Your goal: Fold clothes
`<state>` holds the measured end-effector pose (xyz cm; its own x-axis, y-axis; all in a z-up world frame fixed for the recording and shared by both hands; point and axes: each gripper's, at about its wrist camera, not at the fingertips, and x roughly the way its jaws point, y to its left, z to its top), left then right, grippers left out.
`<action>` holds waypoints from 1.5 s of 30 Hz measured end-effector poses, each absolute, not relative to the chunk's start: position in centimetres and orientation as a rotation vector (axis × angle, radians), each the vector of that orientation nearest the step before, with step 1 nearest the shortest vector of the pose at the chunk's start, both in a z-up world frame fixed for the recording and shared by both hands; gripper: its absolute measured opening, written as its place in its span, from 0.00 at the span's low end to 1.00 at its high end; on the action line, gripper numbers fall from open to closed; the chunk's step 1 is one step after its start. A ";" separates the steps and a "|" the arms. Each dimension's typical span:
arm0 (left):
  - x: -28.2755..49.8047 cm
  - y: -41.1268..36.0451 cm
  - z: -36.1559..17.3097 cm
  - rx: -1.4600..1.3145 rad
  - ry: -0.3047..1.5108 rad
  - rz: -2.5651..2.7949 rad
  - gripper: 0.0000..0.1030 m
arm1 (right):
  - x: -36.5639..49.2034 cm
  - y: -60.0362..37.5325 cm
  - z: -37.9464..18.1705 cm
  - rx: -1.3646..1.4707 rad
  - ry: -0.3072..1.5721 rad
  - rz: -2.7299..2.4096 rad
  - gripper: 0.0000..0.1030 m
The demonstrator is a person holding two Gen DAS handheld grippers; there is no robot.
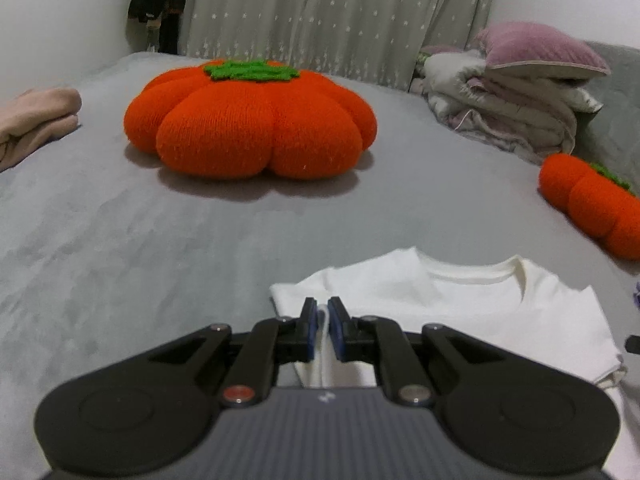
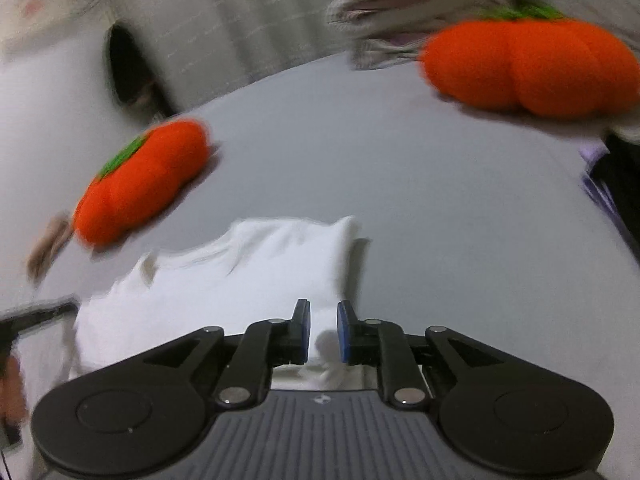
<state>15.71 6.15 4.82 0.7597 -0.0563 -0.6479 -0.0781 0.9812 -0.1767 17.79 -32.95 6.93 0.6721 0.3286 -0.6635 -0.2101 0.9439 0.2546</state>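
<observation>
A white T-shirt (image 1: pixel 460 304) lies on the grey bed, collar away from me, partly folded. My left gripper (image 1: pixel 323 312) is shut on a pinch of the shirt's left edge, with white cloth between its blue pads. In the right wrist view, which is blurred by motion, the same shirt (image 2: pixel 224 280) lies to the left. My right gripper (image 2: pixel 323 320) is over the shirt's right edge with a narrow gap between its jaws; white cloth shows in the gap.
A big orange pumpkin cushion (image 1: pixel 250 120) sits mid-bed, a second one (image 1: pixel 592 204) at the right. Folded bedding and a purple pillow (image 1: pixel 516 92) are at the back right. Beige cloth (image 1: pixel 36 120) lies at the left. The grey bedsheet (image 1: pixel 120 240) spreads around.
</observation>
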 end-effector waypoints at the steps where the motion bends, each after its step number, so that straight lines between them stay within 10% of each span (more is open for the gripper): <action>1: 15.8 6.1 4.6 -0.202 0.717 0.015 0.08 | 17.3 -32.1 7.1 0.090 0.783 0.327 0.15; 8: 16.0 6.5 4.3 -0.232 0.731 0.023 0.09 | 15.6 -27.4 4.8 -0.339 0.761 0.301 0.16; 29: 16.3 6.8 3.4 -0.229 0.776 0.046 0.13 | 16.8 -34.4 6.2 0.094 0.829 0.259 0.09; 45: 16.3 6.9 3.4 -0.231 0.792 0.046 0.13 | 15.8 -29.5 4.5 -0.200 0.830 0.316 0.08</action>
